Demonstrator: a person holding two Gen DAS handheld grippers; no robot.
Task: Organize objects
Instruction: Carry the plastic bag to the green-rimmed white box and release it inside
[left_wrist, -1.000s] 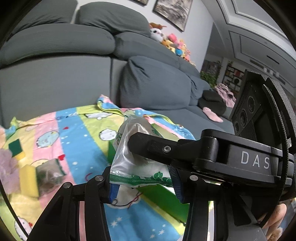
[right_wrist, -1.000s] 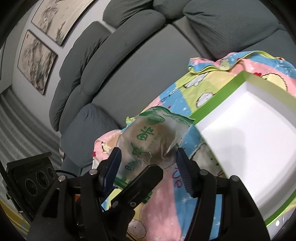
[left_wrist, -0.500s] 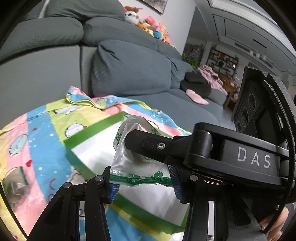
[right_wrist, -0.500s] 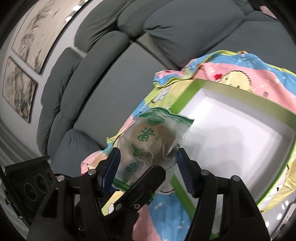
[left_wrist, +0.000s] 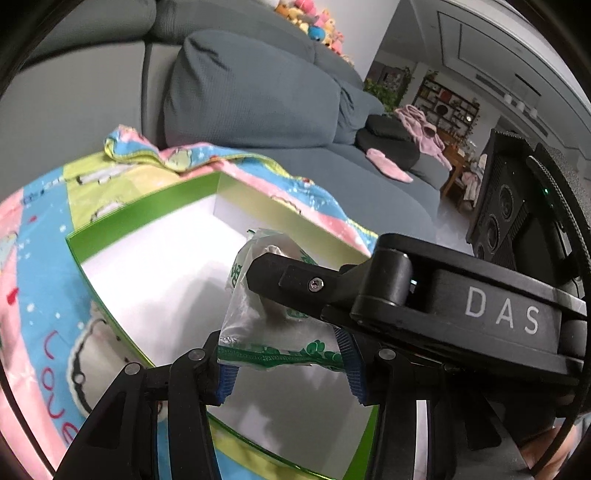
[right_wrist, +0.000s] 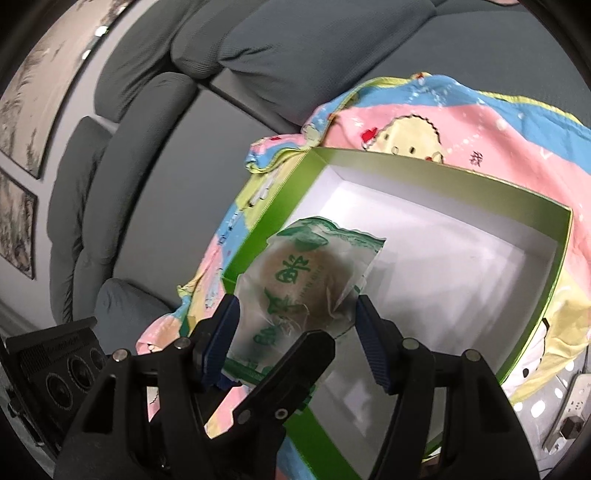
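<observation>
Clear plastic pastry packet with green print (left_wrist: 258, 295) is pinched in the left gripper (left_wrist: 286, 363), blue pads (left_wrist: 225, 380) pressed on its crimped bottom edge. Long axis runs from the pads toward 12 o'clock, top end tipping slightly to 1. Packet hangs over the white floor of the green-rimmed open cardboard box (left_wrist: 122, 218). Print on it too crumpled to read here. Right tool's black body (left_wrist: 498, 314) crosses in from 3 o'clock, white letters "DAS" on it.

Right wrist view: same packet (right_wrist: 306, 284), seen flat-on, round brown pastry inside, green Chinese characters, not legible. Long axis 7 to 1 o'clock. Right gripper (right_wrist: 297, 332) straddles it, fingers (right_wrist: 373, 347) spread; whether the pads touch the film, cannot tell. Box (right_wrist: 436, 177) sits at 1–3 o'clock on a pastel cartoon-print blanket (right_wrist: 480, 122) over a grey sofa (right_wrist: 155, 122). Pink "Love" lettering on blanket in left view.
</observation>
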